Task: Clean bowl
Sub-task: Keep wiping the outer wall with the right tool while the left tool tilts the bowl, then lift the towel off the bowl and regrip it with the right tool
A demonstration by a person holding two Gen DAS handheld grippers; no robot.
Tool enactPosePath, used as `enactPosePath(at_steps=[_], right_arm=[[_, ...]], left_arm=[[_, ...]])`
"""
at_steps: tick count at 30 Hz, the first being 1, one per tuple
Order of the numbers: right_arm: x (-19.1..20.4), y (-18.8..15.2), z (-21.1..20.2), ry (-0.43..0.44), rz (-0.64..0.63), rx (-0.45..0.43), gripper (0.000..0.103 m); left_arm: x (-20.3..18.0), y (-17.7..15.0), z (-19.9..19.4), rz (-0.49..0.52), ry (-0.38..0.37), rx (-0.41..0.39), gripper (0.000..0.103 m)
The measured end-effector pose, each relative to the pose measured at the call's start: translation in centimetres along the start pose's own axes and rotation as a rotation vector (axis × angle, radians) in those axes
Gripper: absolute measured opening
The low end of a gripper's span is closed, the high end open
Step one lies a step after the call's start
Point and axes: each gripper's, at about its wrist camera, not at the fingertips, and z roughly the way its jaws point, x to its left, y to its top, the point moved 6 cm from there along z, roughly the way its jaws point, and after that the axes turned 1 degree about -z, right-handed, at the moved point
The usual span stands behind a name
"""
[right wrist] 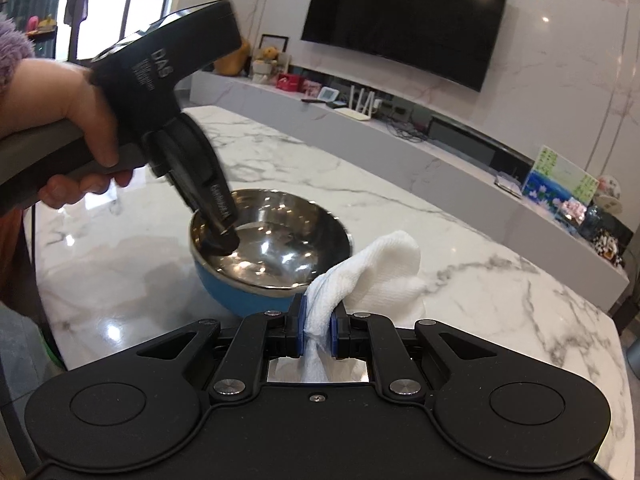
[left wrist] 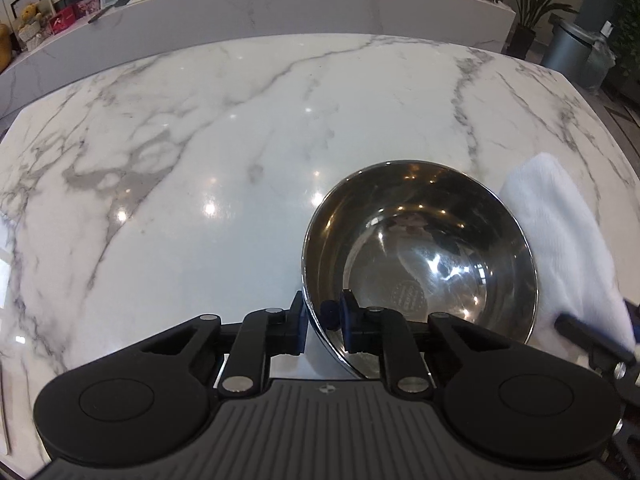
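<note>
A steel bowl (left wrist: 424, 248) with a blue outside (right wrist: 248, 292) stands on the marble table. My left gripper (left wrist: 322, 316) is shut on the bowl's near rim, one finger inside and one outside; it also shows in the right wrist view (right wrist: 218, 236), gripping the rim at the bowl's left. My right gripper (right wrist: 318, 328) is shut on a white cloth (right wrist: 380, 272), which bunches up just right of the bowl. The cloth also shows in the left wrist view (left wrist: 560, 240), beside the bowl's right edge, outside it.
The white marble table (left wrist: 200, 160) extends far and left of the bowl. A low marble TV shelf (right wrist: 400, 136) with boxes, a router and toys runs behind it. A metal bin (left wrist: 576, 52) and a plant stand off the table's far right.
</note>
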Motion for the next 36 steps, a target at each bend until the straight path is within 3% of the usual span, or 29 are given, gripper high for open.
enactPosePath(at_steps=[2, 6, 10, 18, 21, 22, 23, 27, 31, 33, 36], right_arm=[[0.6, -0.3, 0.3, 0.014, -0.003, 0.010, 0.010], [1.2, -1.0, 0.7, 0.033, 0.013, 0.036, 0.010], [1.4, -2.0, 1.4, 0.030, 0.031, 0.079, 0.010], [-2.5, -3.6, 2.1, -0.180, 0.112, 0.169, 0.012], [-3.2, -4.0, 2.1, -0.231, 0.146, 0.177, 0.028], [-3.2, -4.0, 1.9, -0.256, 0.144, 0.169, 0.041], [-3.2, -4.0, 1.7, -0.281, 0.141, 0.161, 0.047], [-3.1, -3.8, 0.9, -0.371, 0.129, 0.124, 0.047], [-1.2, -3.2, 0.2, -0.294, 0.116, 0.062, 0.047], [-0.9, -3.3, 0.9, -0.283, 0.107, 0.079, 0.046], [-1.1, -4.3, 2.0, -0.333, 0.108, 0.140, 0.046]], left_arm=[[0.1, -0.1, 0.1, -0.023, -0.007, 0.003, 0.015], [0.1, -0.6, 0.3, -0.089, -0.041, 0.022, 0.032], [-0.2, -1.3, 0.4, -0.105, -0.058, 0.033, 0.037], [-0.2, -1.9, 0.2, -0.146, -0.077, 0.041, 0.038], [-0.2, -2.0, 0.2, -0.150, -0.078, 0.042, 0.039], [-0.2, -2.0, 0.2, -0.152, -0.078, 0.043, 0.040], [-0.2, -2.0, 0.2, -0.153, -0.077, 0.043, 0.040], [-0.2, -2.1, 0.2, -0.159, -0.076, 0.042, 0.041], [-0.3, -2.1, 0.2, -0.164, -0.077, 0.041, 0.042], [-0.3, -2.1, 0.2, -0.165, -0.078, 0.041, 0.042], [-0.2, -2.2, 0.1, -0.167, -0.078, 0.041, 0.042]])
